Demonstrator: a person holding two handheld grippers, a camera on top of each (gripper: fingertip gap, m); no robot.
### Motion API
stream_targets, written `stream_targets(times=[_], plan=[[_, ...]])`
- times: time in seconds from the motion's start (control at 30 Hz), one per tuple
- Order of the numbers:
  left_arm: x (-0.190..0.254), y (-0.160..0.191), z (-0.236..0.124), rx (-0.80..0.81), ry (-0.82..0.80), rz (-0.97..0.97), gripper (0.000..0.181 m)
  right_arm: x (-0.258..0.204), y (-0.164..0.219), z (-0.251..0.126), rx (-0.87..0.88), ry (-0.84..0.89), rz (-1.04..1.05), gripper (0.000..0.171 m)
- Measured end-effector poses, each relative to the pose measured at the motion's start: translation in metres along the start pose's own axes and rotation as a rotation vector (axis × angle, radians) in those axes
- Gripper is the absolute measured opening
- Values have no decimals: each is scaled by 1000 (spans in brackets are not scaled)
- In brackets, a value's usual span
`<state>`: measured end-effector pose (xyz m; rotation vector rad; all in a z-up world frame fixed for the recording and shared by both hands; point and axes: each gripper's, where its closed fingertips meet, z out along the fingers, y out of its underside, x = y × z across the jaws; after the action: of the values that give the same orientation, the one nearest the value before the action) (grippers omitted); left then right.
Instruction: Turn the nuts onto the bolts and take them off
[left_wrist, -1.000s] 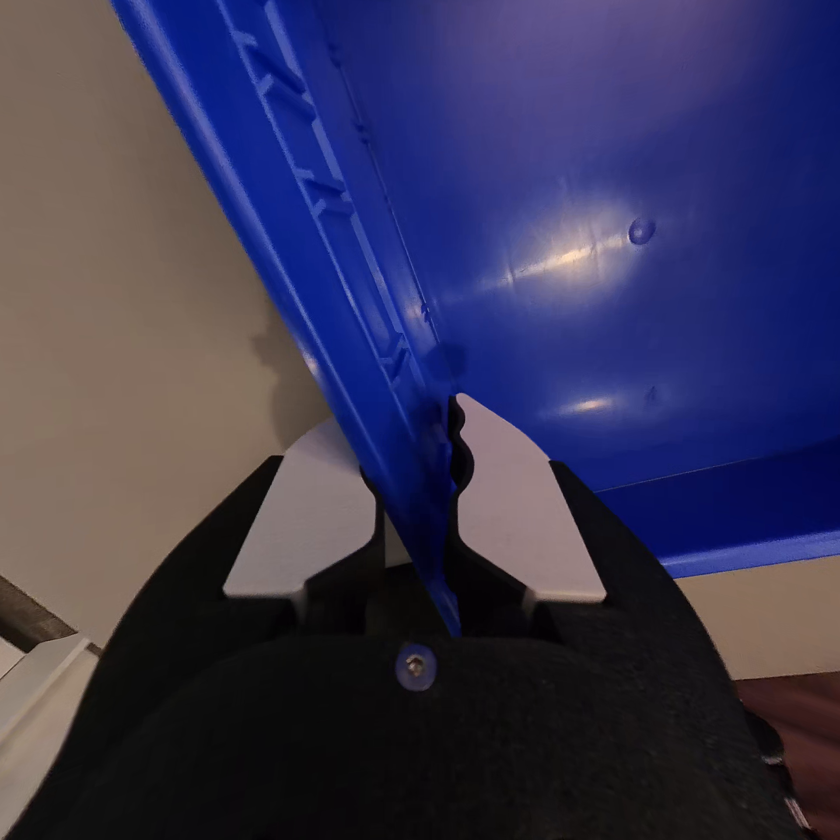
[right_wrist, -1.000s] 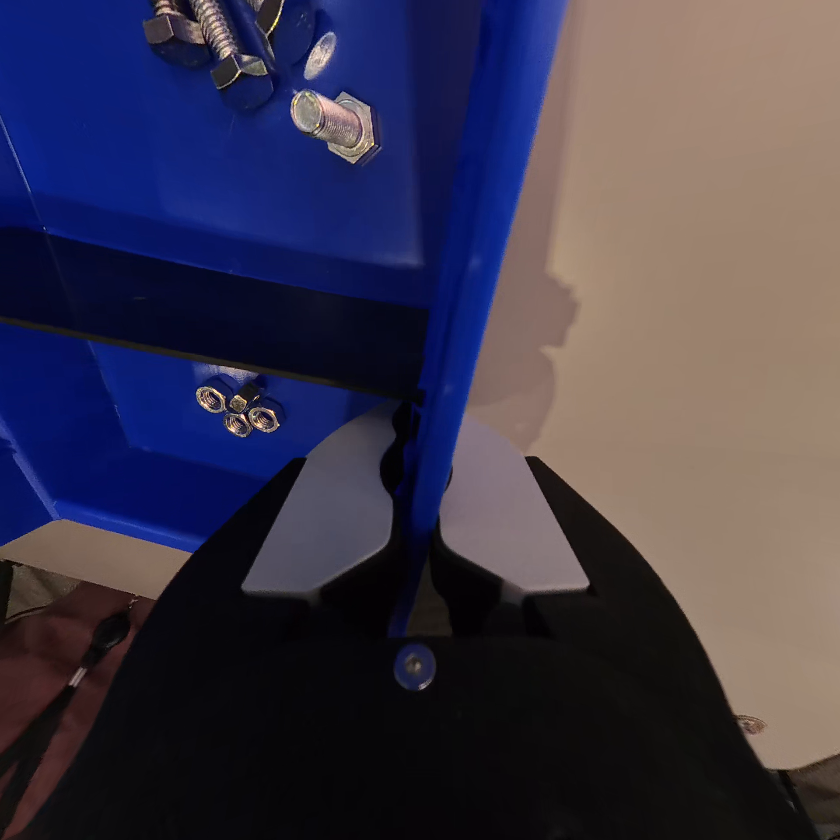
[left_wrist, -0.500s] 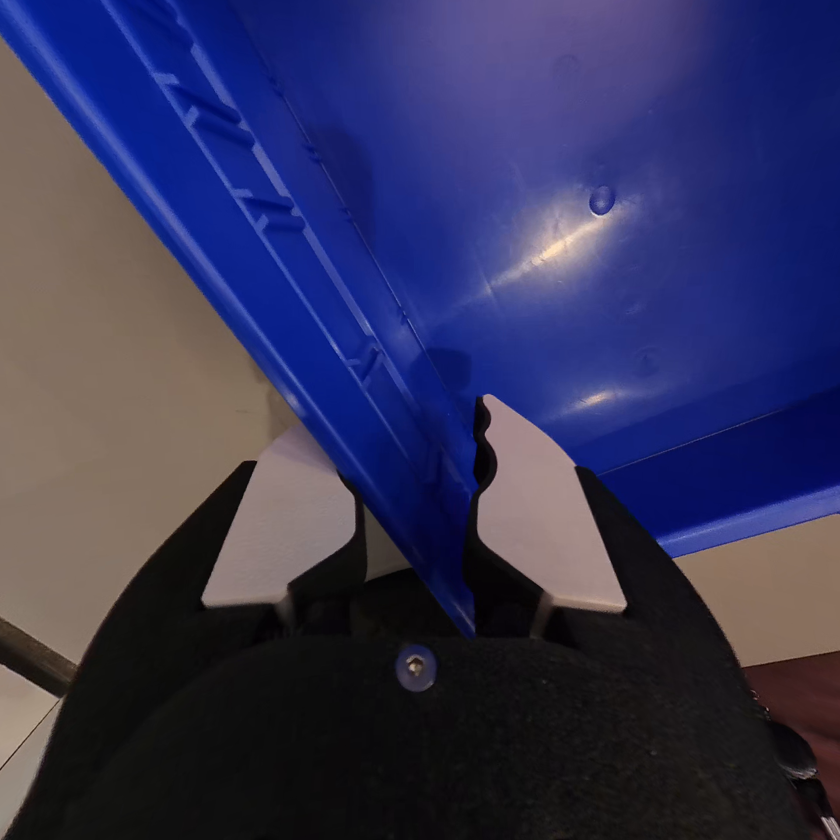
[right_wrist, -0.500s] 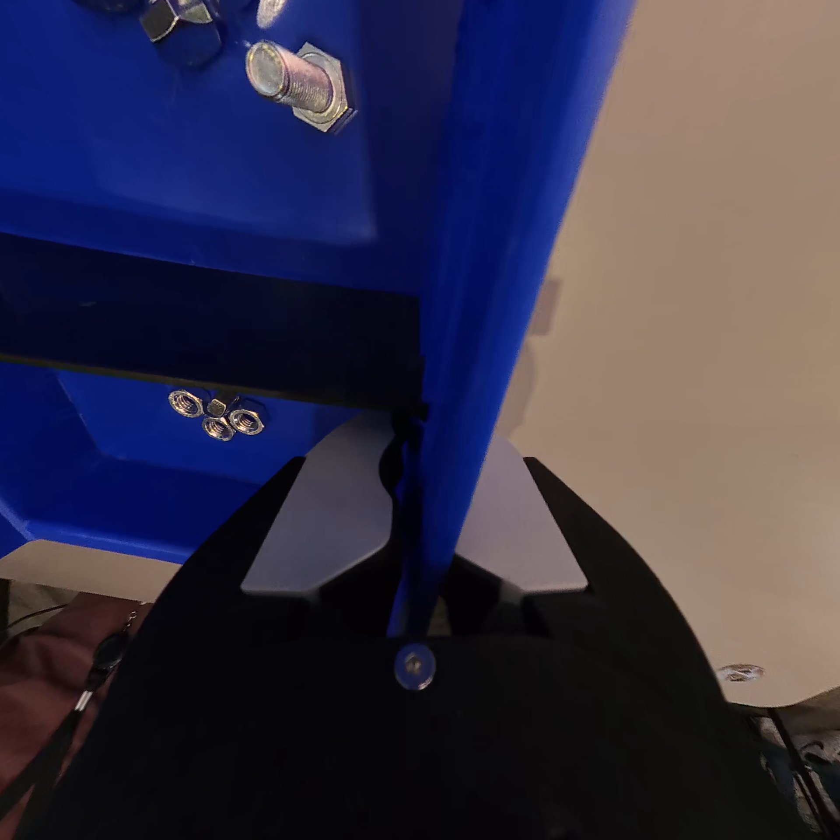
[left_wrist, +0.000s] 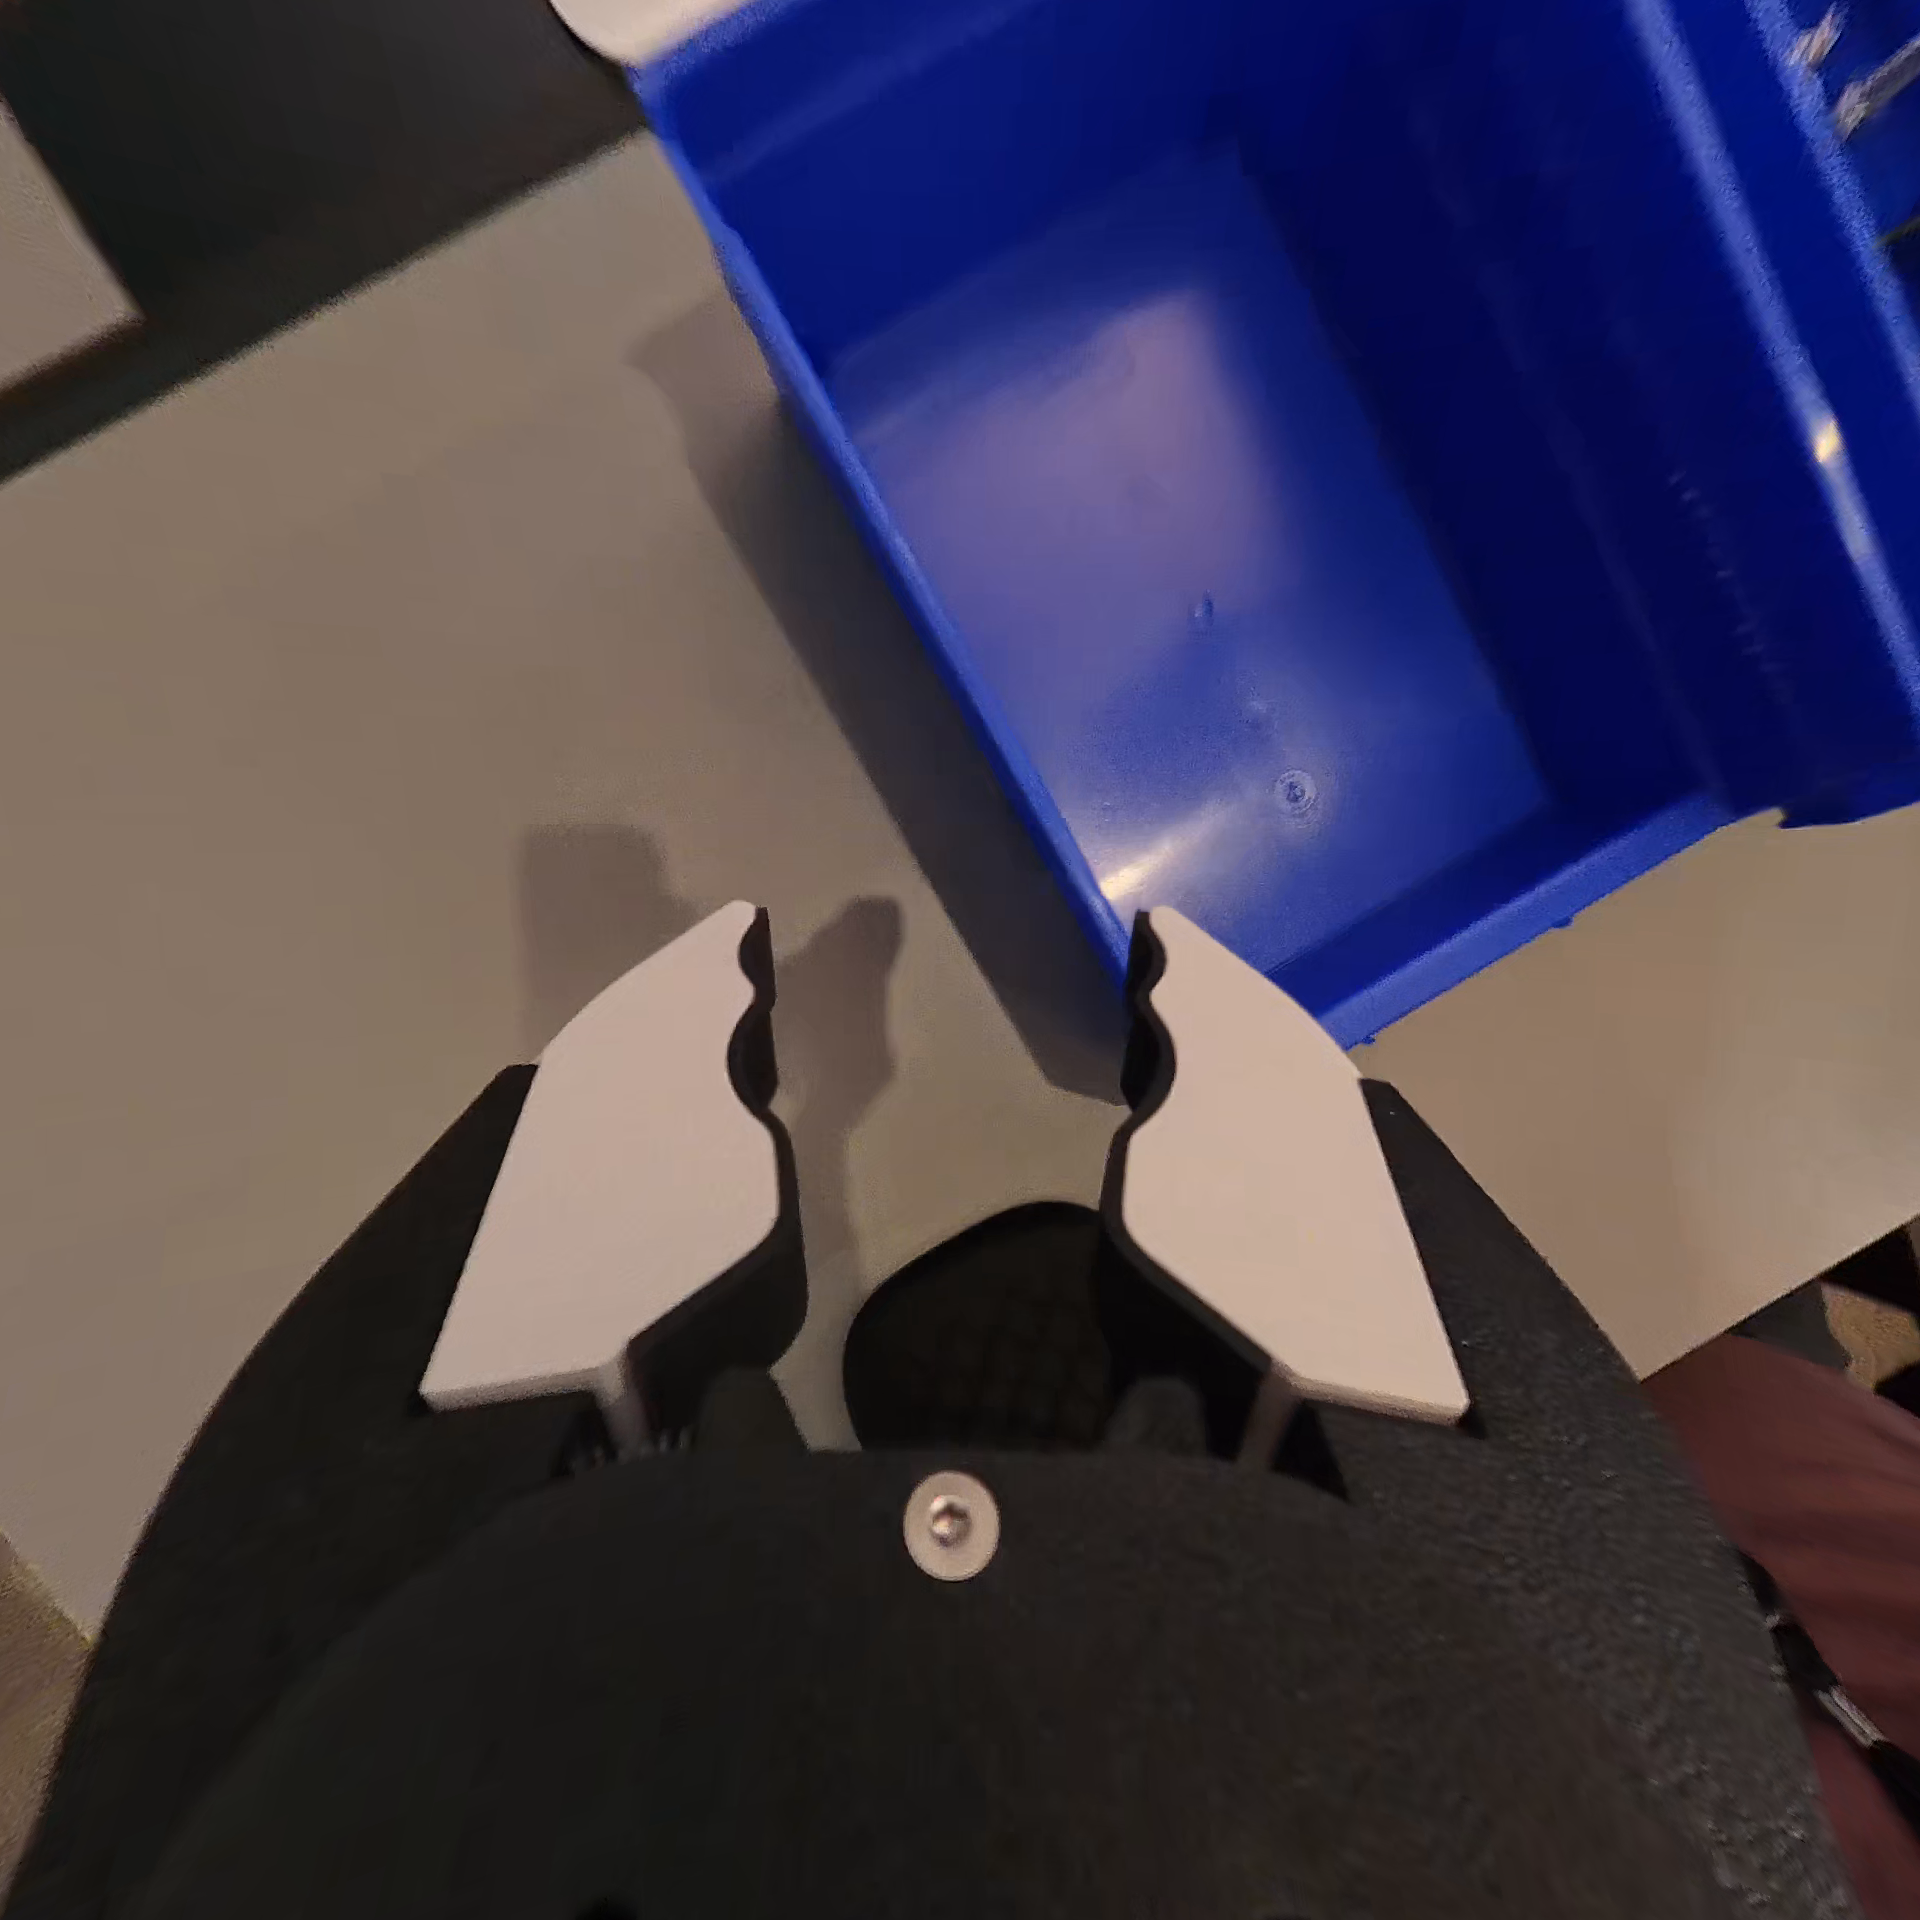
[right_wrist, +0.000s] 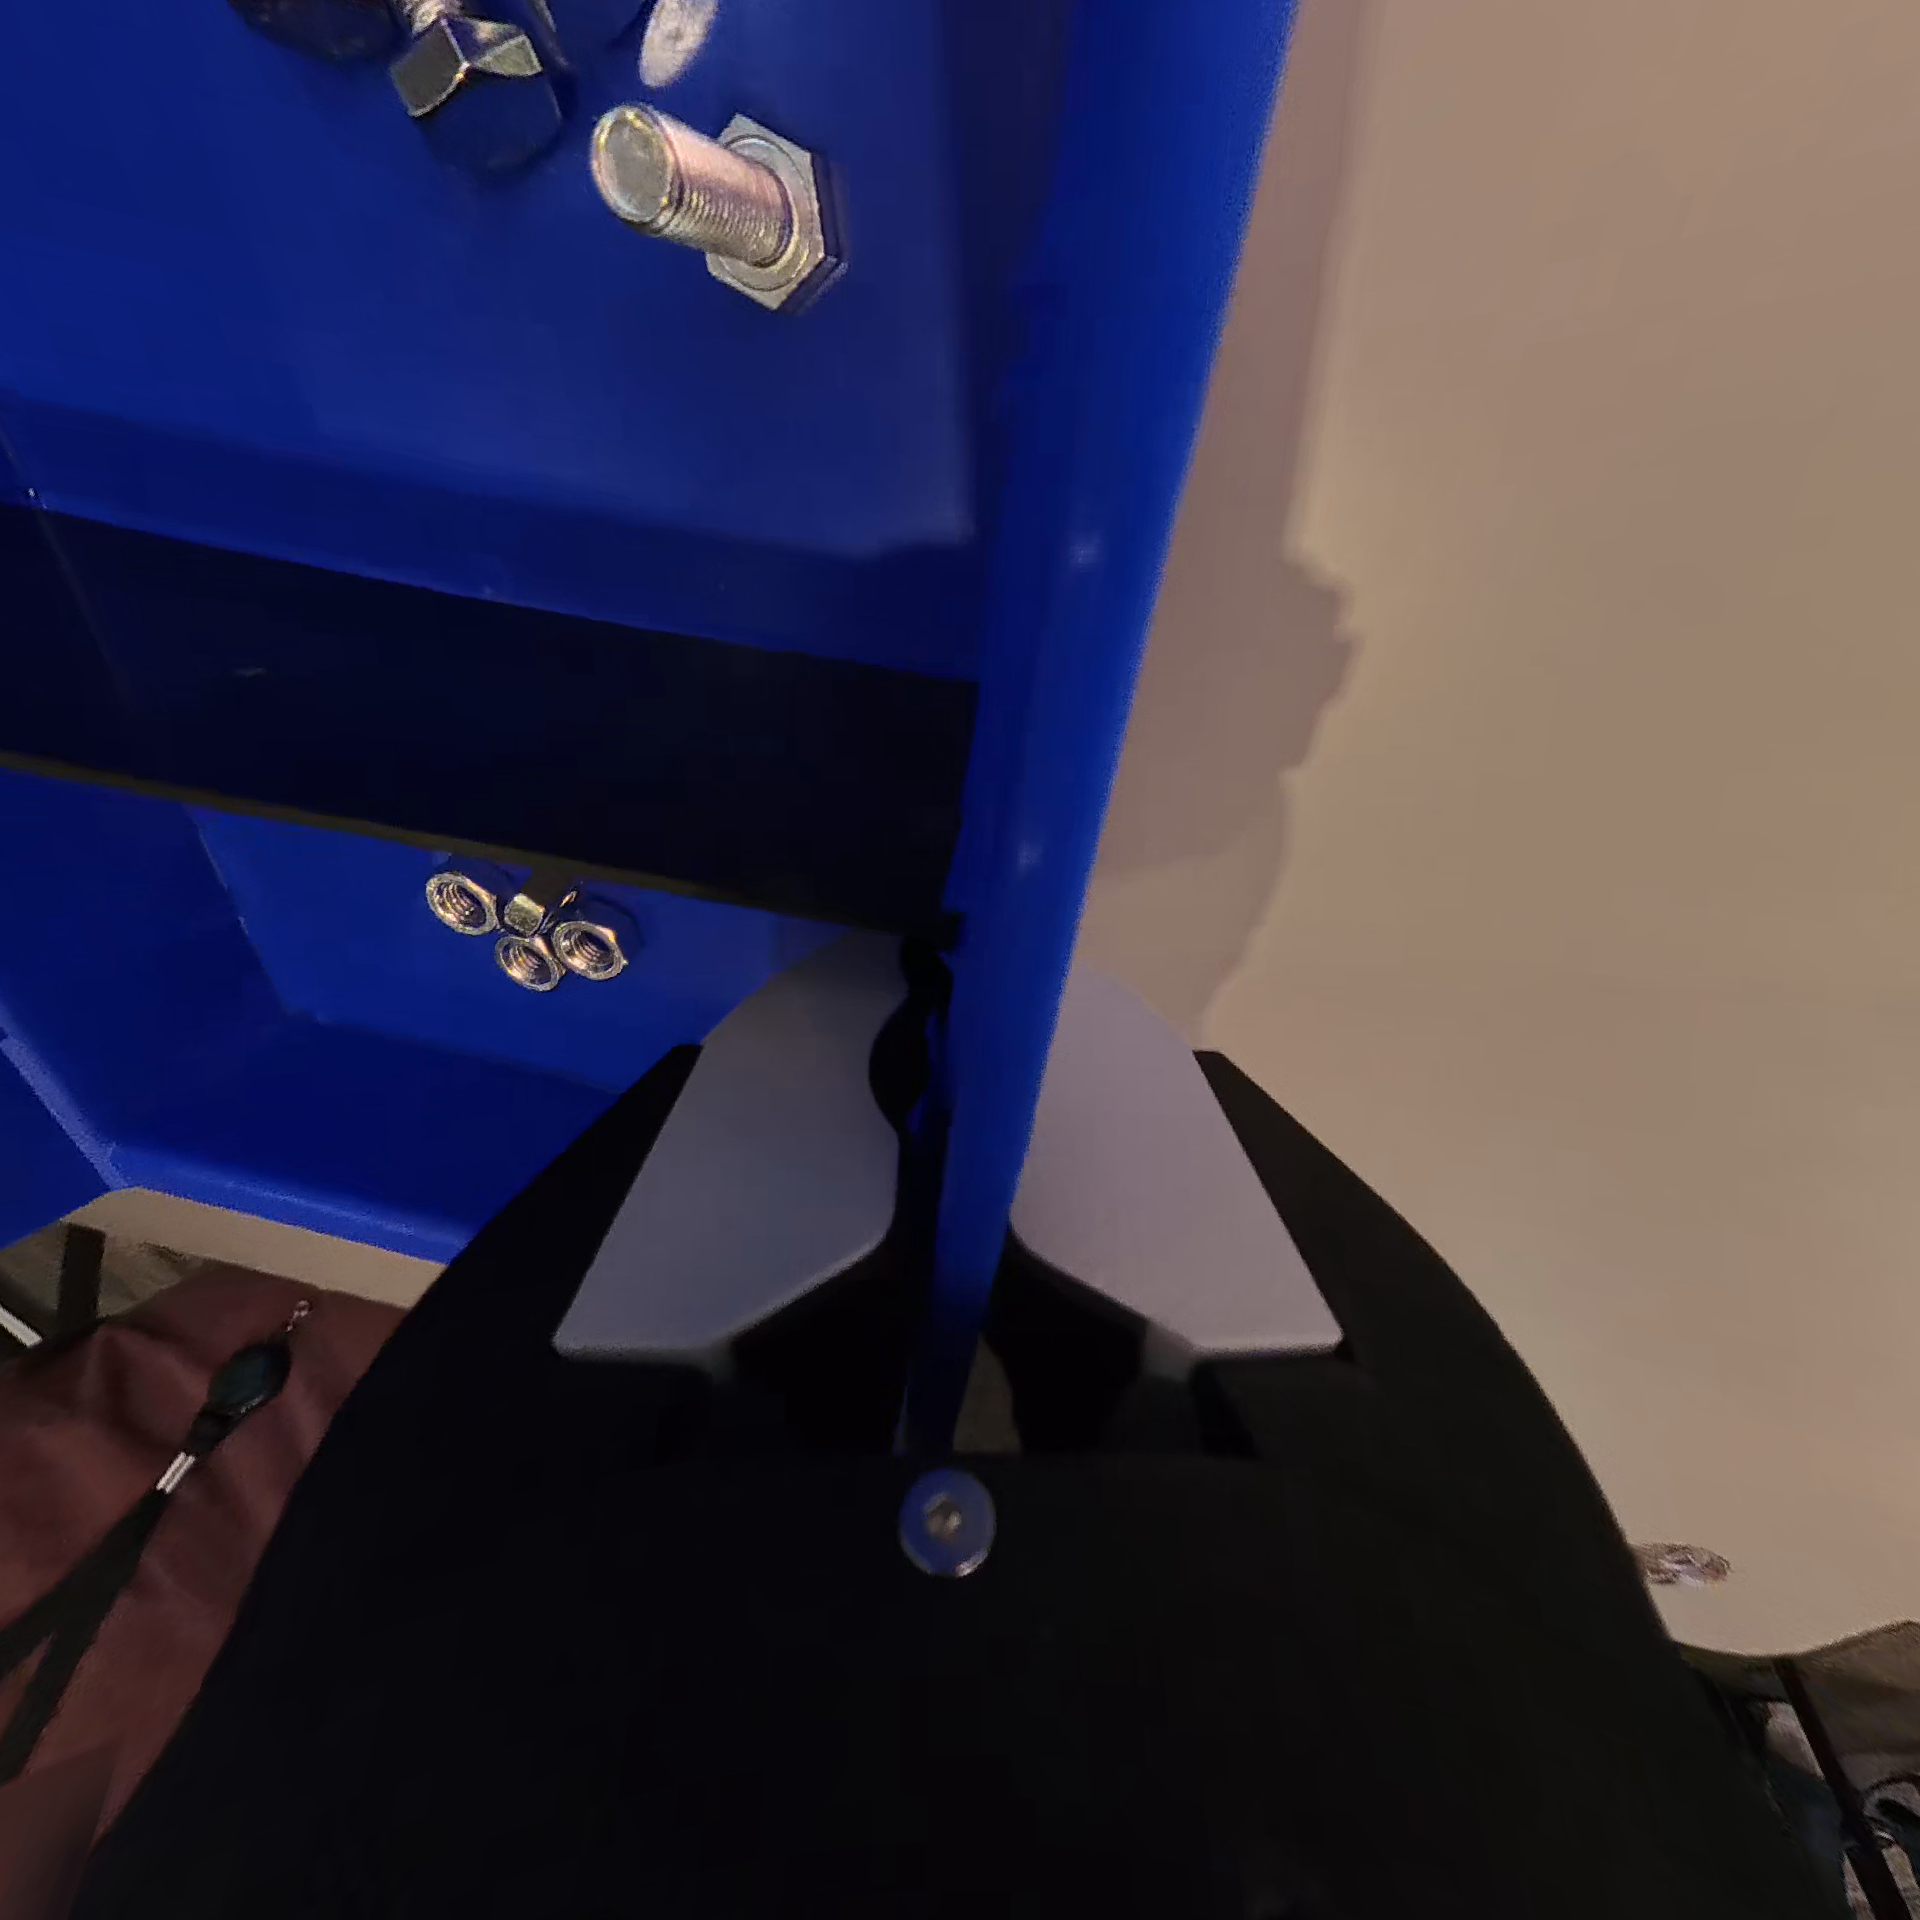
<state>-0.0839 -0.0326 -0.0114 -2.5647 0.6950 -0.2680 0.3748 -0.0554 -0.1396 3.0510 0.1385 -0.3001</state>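
In the right wrist view my right gripper (right_wrist: 956, 997) is shut on the right wall of a blue bin (right_wrist: 1101, 520), one finger inside and one outside. A black divider (right_wrist: 468, 707) splits this bin. Several small nuts (right_wrist: 530, 935) lie in the near part. A bolt standing on its head (right_wrist: 717, 208) and other bolts (right_wrist: 457, 73) lie in the far part. In the left wrist view my left gripper (left_wrist: 945, 1018) is open and empty over the table, just left of the near corner of an empty blue bin (left_wrist: 1039, 249).
The beige table top (left_wrist: 364, 727) spreads left of the empty bin and right of the divided bin (right_wrist: 1558, 727). The table's front edge and dark red fabric (left_wrist: 1818, 1455) lie close behind both grippers. A dark strap (right_wrist: 156, 1486) hangs at the lower left.
My left gripper has let go of the blue bin's wall, opened wide and pulled back to the left and up. My right gripper keeps its hold on the bin wall.
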Motion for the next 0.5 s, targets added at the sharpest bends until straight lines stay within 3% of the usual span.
stream_targets(times=[0.27,0.5], plan=[[-63,21,-83,278,-37,-195,54,8,5,-62,42,110,6,4],[-73,22,-108,397,-14,-223,54,-58,-15,-127,164,90,-29,4]])
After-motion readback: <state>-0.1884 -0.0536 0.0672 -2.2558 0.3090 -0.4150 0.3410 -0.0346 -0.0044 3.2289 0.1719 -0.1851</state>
